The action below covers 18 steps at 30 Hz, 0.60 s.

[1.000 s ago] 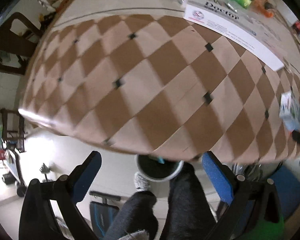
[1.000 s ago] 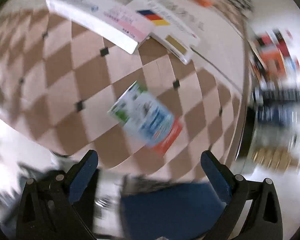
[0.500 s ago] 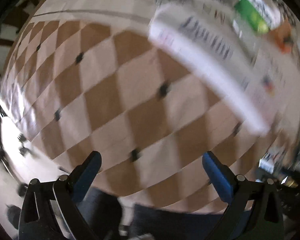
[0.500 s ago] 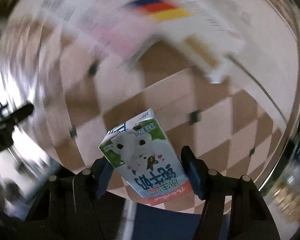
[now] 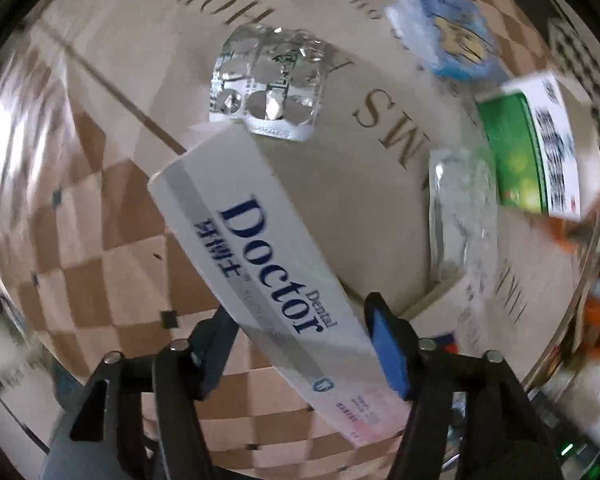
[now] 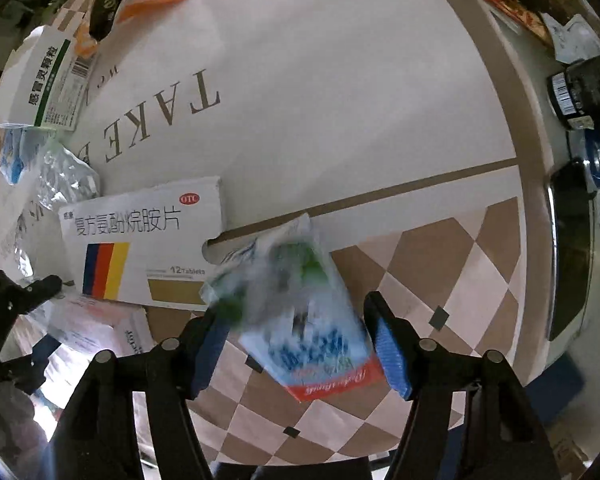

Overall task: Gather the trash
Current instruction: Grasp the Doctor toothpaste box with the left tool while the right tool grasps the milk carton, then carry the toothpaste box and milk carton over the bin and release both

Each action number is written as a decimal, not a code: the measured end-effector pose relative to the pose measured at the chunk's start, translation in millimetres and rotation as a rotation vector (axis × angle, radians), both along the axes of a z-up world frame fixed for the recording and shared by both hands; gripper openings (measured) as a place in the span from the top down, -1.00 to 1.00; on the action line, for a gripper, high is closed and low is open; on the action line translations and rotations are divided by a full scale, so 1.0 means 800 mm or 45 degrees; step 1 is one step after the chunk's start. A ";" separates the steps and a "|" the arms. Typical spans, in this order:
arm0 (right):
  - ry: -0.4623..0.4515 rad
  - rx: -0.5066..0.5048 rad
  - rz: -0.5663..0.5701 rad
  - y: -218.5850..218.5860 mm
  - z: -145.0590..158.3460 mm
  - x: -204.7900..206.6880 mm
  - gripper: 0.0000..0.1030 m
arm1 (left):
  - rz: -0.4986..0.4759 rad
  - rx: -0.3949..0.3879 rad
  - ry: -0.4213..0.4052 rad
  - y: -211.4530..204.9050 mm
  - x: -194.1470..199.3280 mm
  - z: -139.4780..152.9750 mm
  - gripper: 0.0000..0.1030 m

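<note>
the left gripper (image 5: 300, 344) pinches a long white toothpaste box (image 5: 260, 268) across its width, both blue pads pressed to its sides, and the box slants up and away over the checkered tablecloth (image 5: 100, 240). beyond its far end lies a silver pill blister (image 5: 266, 84), with a blue-and-white carton (image 5: 448, 36) and a green-and-white box (image 5: 536, 144) to the right, and a clear plastic wrapper (image 5: 464, 216) between them. the right gripper (image 6: 296, 344) clamps a small milk carton (image 6: 300, 312), blurred, between its pads above the cloth's checkered border (image 6: 440, 280). just left of it a white tablet box (image 6: 148, 248) with blue, red and yellow stripes lies flat.
</note>
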State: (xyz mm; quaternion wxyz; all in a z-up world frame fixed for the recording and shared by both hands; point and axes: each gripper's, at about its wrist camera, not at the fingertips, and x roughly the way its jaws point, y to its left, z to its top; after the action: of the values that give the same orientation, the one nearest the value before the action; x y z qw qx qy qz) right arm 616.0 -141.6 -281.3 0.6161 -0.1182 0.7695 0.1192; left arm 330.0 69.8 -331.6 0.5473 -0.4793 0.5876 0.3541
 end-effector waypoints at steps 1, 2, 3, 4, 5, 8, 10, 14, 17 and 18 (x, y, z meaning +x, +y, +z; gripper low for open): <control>-0.001 0.000 0.012 0.001 0.000 0.003 -0.36 | -0.084 0.038 0.015 -0.007 -0.003 0.005 -0.07; -0.008 0.000 0.035 -0.006 -0.002 0.007 -0.36 | -0.207 0.087 0.031 -0.013 -0.006 0.011 -0.05; -0.019 -0.004 0.065 -0.005 0.000 0.007 -0.36 | -0.301 0.111 0.044 -0.018 -0.007 0.013 -0.05; -0.025 -0.008 0.088 -0.012 -0.002 0.000 -0.36 | -0.404 0.144 0.070 -0.022 -0.011 0.014 -0.05; -0.030 -0.012 0.112 -0.011 -0.002 -0.003 -0.36 | -0.456 0.154 0.087 -0.025 -0.014 0.013 -0.05; -0.061 -0.008 0.177 -0.001 0.000 -0.022 -0.21 | -0.497 0.112 0.105 -0.028 -0.030 -0.001 -0.05; -0.051 -0.023 0.198 -0.001 -0.003 -0.026 -0.13 | -0.461 0.110 0.102 -0.029 -0.039 -0.007 -0.06; -0.086 -0.063 0.269 0.010 -0.012 -0.042 -0.12 | -0.509 0.189 0.106 -0.072 -0.045 -0.001 0.03; -0.115 -0.056 0.281 0.012 -0.006 -0.061 -0.04 | -0.562 0.266 0.102 -0.098 -0.038 0.014 0.06; -0.113 -0.050 0.277 0.014 -0.008 -0.067 -0.04 | -0.589 0.304 0.098 -0.104 -0.043 0.023 0.06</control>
State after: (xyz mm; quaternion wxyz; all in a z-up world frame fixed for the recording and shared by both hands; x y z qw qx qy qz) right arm 562.5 -130.2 -287.3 0.6306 -0.2182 0.7263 0.1649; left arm 295.8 -13.2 -313.4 0.6435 -0.2504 0.6562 0.3044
